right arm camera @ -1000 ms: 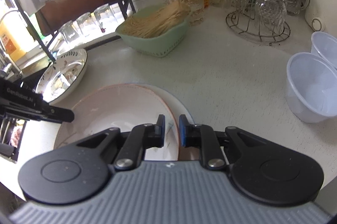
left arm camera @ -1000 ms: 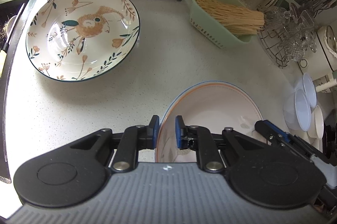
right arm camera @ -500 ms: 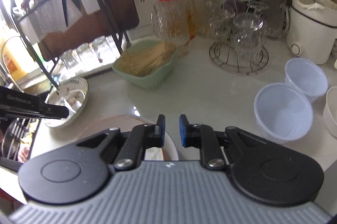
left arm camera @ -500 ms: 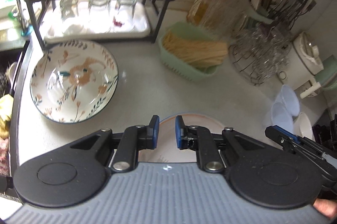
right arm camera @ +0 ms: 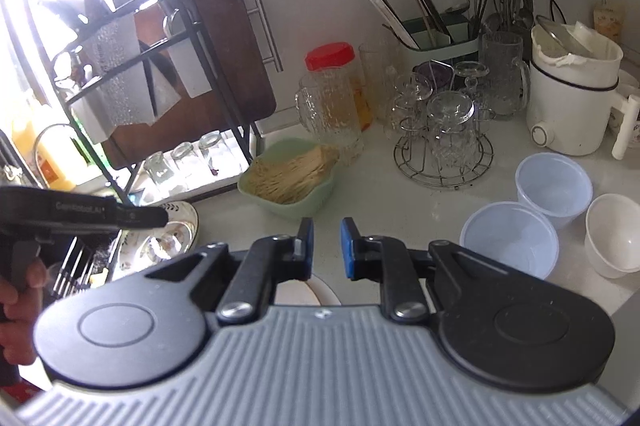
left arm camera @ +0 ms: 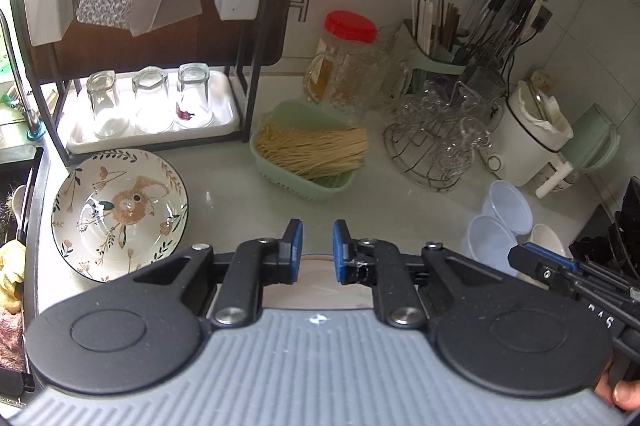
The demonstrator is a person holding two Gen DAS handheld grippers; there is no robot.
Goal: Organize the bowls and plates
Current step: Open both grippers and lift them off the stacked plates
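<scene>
Both the left gripper [left arm camera: 316,246] and right gripper [right arm camera: 327,248] are nearly closed with nothing between their pads, above a white plate [left arm camera: 320,290] on the counter [left arm camera: 224,186].

Round ceramic bowl [left arm camera: 120,214]: white ground, tan-brown rabbit at centre, dark green leaf sprigs and peach flowers around the wall, dark rim line.
Rectangular plastic basket [left arm camera: 306,182]: pale mint green; contents straw-yellow dry noodles [left arm camera: 314,150].
Textured glass jar [right arm camera: 334,94]: clear, red lid.
Two translucent plastic tubs [right arm camera: 510,238]: bluish-white.
Small ceramic bowl [right arm camera: 614,234]: plain white.
Stone countertop [left arm camera: 224,182]: light grey, fine speckle.
Gripper finger pads [left arm camera: 340,250]: blue on black arms; housing ribbed grey.
Plate edge below pads [left arm camera: 316,258]: white, thin orange line.
</scene>
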